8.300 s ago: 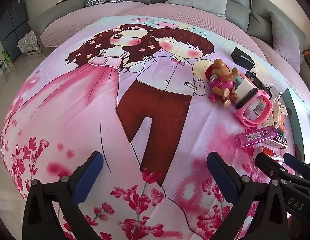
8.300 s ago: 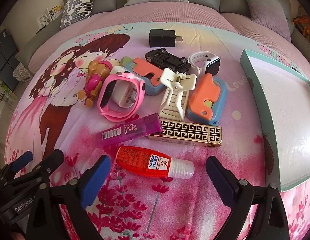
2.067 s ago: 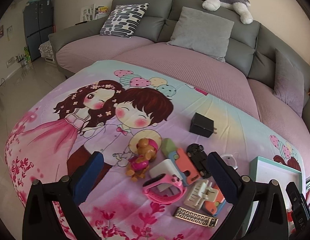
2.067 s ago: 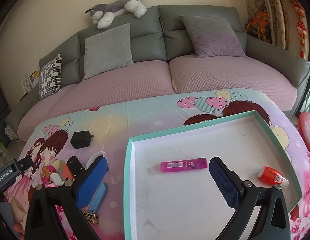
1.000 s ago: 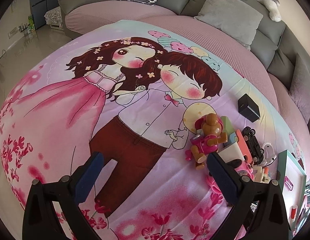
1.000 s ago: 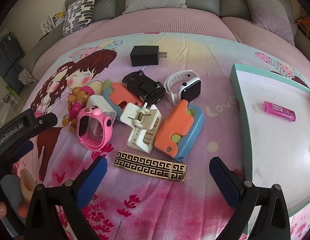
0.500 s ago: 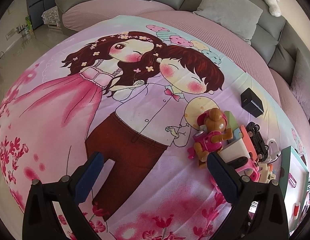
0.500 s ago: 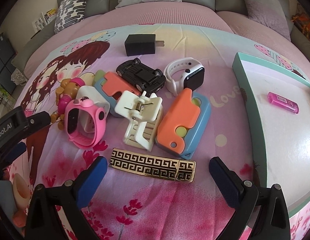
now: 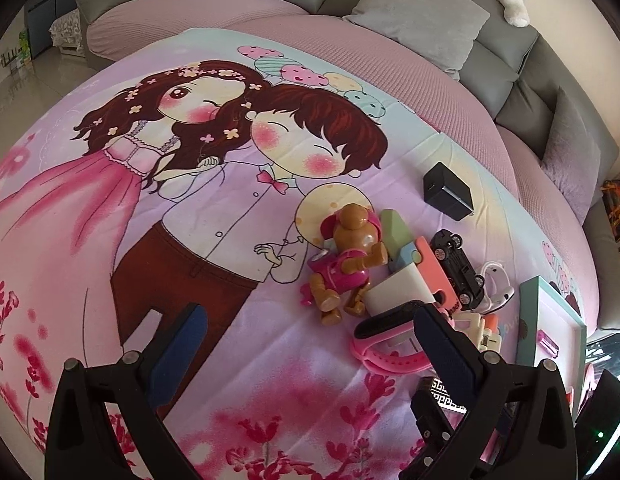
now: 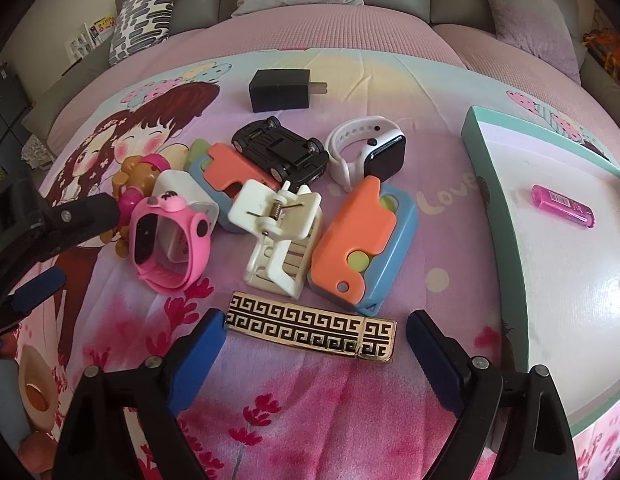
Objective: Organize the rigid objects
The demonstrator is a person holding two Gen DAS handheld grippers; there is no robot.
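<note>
Right gripper [image 10: 312,354]: jaws closing, flat gold-and-black patterned bar [image 10: 312,330] between them, unpressed.
Left gripper [image 9: 310,352]: jaws apart, empty.
Teal-rimmed white tray [image 10: 494,208], three o'clock: cropped; holds magenta lighter [image 10: 563,206].
Gold bar, left view: mostly hidden.

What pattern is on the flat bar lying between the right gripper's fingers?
The flat bar has a black Greek-key pattern on shiny gold, clearest in the right wrist view.

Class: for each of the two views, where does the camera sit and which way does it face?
Left wrist: on the left gripper, tilted down at the cartoon bedspread; own open fingers show.
Right wrist: on the right gripper, tilted down at the gold patterned bar between its closing jaws; the left gripper shows too.
Shared: pink watch, black charger.
</note>
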